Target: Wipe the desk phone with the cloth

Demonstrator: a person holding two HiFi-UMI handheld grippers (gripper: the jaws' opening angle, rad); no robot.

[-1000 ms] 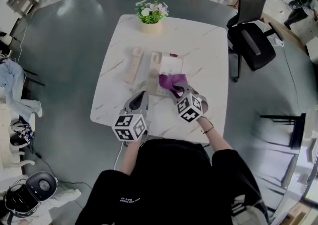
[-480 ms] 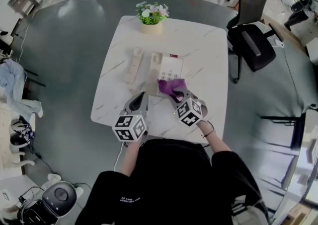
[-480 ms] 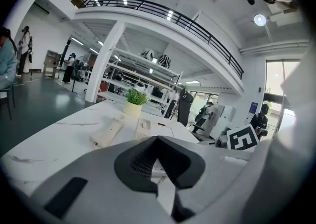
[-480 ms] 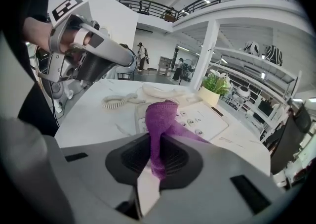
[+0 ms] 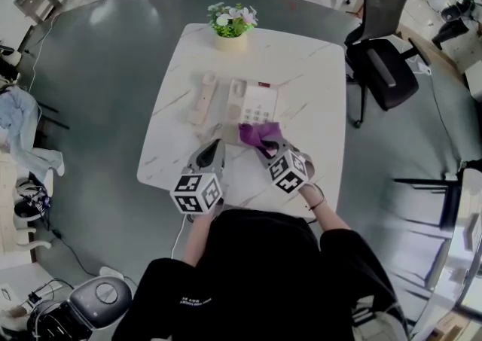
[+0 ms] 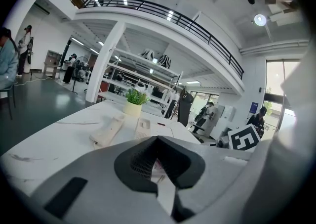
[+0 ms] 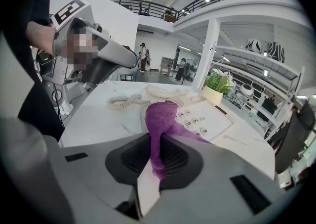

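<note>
Right gripper [image 7: 157, 161] held a purple cloth [image 7: 165, 114], its jaws closed on one bunched end so the rest draped forward in a soft fold. Left gripper [image 6: 160, 161] hovered low over the near side of the table with its jaws together and nothing between them. White marble-patterned table [image 5: 301, 68] carried everything, with a potted plant [image 5: 230, 22] at its far edge. Near the middle sat the beige desk phone [image 5: 256, 105], and the cloth's loose end lay on the near edge of its keypad. The handset [image 5: 202, 97] lay off its cradle, flat on the table just to the left of the phone and joined to it by a coiled cord [image 7: 123, 102]. The cloth looked light, limp and knitted, likely to bunch or drag unless pinched firmly at a gathered end, as it was. The phone looked rigid, smooth plastic and fairly light, so it could slide under wiping; steadying it by its outer edge with the free gripper seemed wise.
</note>
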